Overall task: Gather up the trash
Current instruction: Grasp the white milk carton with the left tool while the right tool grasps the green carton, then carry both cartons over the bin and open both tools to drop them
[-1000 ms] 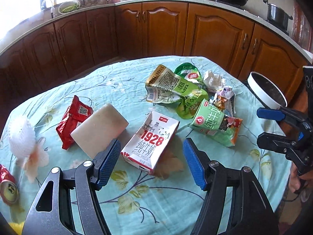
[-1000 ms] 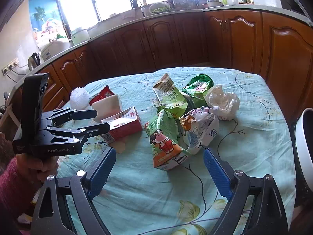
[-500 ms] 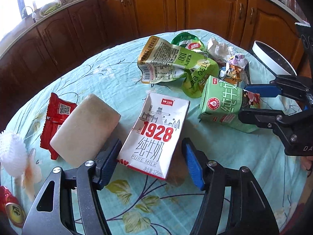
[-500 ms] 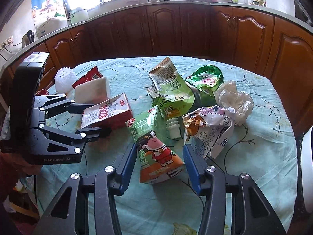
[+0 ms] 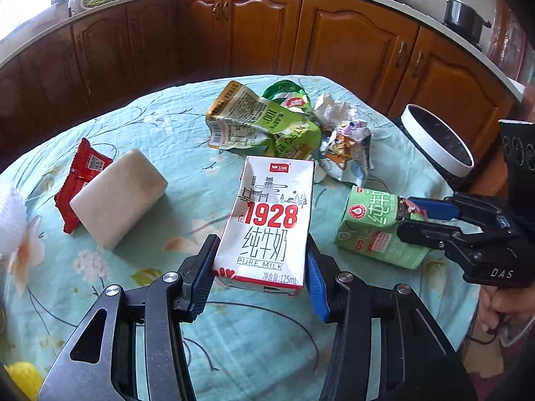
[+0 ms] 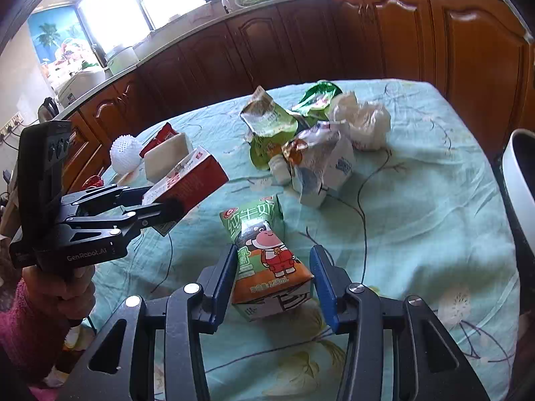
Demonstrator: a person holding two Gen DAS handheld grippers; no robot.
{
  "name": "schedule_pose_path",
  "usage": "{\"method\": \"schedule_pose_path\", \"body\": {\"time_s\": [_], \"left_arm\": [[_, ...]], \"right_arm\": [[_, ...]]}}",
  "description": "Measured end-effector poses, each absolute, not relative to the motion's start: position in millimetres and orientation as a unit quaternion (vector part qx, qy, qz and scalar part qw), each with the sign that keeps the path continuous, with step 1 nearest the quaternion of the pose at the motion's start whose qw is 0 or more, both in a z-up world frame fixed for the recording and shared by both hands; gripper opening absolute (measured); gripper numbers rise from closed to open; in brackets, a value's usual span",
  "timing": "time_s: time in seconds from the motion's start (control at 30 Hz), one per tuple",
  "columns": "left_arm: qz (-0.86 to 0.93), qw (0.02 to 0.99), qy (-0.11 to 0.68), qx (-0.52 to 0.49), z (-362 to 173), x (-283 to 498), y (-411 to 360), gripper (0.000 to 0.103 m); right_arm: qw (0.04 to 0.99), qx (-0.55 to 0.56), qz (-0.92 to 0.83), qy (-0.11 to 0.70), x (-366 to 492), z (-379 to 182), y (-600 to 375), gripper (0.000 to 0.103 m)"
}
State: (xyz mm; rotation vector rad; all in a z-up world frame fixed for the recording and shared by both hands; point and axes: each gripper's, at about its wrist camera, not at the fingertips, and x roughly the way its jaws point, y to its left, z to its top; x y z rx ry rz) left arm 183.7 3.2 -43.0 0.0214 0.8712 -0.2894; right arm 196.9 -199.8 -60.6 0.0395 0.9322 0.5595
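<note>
A white "1928" milk carton (image 5: pixel 271 224) sits between the blue pads of my left gripper (image 5: pixel 260 254), whose jaws are closing and press its sides. In the right wrist view that carton (image 6: pixel 190 177) hangs tilted above the cloth in the left gripper (image 6: pixel 167 204). My right gripper (image 6: pixel 273 257) is shut on a green and orange milk carton (image 6: pixel 264 254) with a cartoon cow, low over the table. The left wrist view shows the same green carton (image 5: pixel 371 224) in the right gripper (image 5: pixel 406 214).
A green pouch (image 5: pixel 247 123), a crumpled tissue (image 5: pixel 334 110) and a torn wrapper (image 5: pixel 347 147) lie mid-table. A white block (image 5: pixel 117 197) and a red packet (image 5: pixel 83 177) lie left. A white foam ball (image 6: pixel 125 152) sits beyond. A white-rimmed bin (image 5: pixel 434 140) stands off the right edge.
Both grippers came down over their cartons and narrowed from wide open onto them. The white carton now hangs off the cloth in the left gripper.
</note>
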Motion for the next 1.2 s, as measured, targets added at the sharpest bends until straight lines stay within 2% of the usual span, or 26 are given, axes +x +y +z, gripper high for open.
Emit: {"method": "schedule_pose_path", "body": {"time_s": [0.07, 0.33, 0.37, 0.47, 0.93, 1.2], "left_arm": [[-0.147, 0.896, 0.418, 0.008, -40.6, 180.1, -3.4, 0.047], [-0.136, 0.898, 0.418, 0.003, -40.0, 179.5, -1.5, 0.047], [-0.134, 0.898, 0.42, 0.0, -40.5, 179.8, 0.5, 0.047], [-0.133, 0.897, 0.421, -0.01, -41.2, 177.6, 3.5, 0.047], [-0.222, 0.891, 0.396, 0.006, -19.4, 173.4, -85.2, 0.046], [-0.258, 0.883, 0.392, 0.014, -9.0, 185.5, -138.7, 0.046]], "right_arm": [[0.855, 0.006, 0.261, 0.449, 198.8, -61.5, -198.8, 0.052], [0.855, -0.079, 0.279, 0.431, 205.4, -49.5, -167.1, 0.052], [0.85, -0.086, 0.282, 0.437, 206.3, -52.7, -164.0, 0.049], [0.847, -0.091, 0.28, 0.444, 204.1, -60.1, -164.0, 0.03], [0.903, 0.071, 0.171, 0.387, 176.4, -24.9, -294.7, 0.031], [0.922, 0.109, 0.109, 0.356, 165.6, -11.7, -355.5, 0.031]]}}
